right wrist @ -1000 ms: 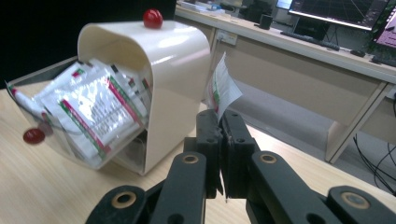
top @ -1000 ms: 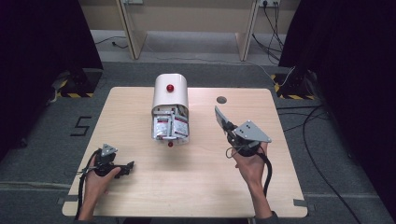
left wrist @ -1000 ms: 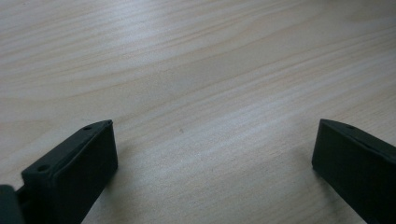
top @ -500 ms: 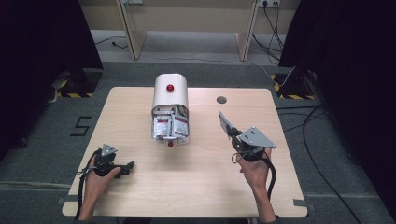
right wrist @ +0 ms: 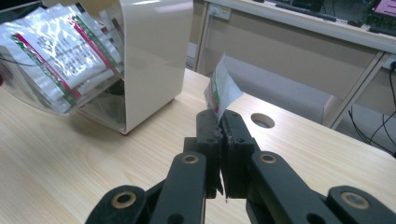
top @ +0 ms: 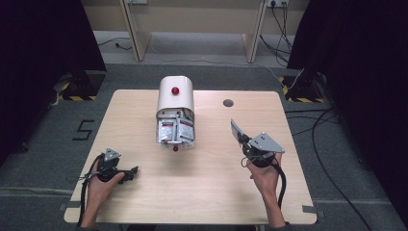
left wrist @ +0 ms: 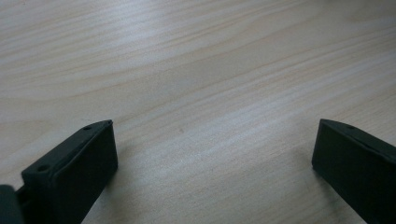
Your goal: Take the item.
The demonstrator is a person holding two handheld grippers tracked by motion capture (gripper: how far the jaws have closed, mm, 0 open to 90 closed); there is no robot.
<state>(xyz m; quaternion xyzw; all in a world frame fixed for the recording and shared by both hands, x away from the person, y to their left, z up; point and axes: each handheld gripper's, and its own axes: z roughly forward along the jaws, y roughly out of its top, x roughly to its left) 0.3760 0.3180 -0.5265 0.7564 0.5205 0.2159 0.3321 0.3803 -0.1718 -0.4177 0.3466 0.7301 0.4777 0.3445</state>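
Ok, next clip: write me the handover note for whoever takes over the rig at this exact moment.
Right gripper: shut on one sachet, held above the table to the right of the dispenser.
Left gripper: open, nothing between the jaws, resting low on the table's near-left part.
Done: one sachet is out of the dispenser.
Left: set it down; more sachets sit in the dispenser's open front.

My right gripper [top: 242, 139], w/ sachet [top: 236, 131] clamped, has dropped lower and drawn back toward me, away from the dispenser [top: 175, 111].
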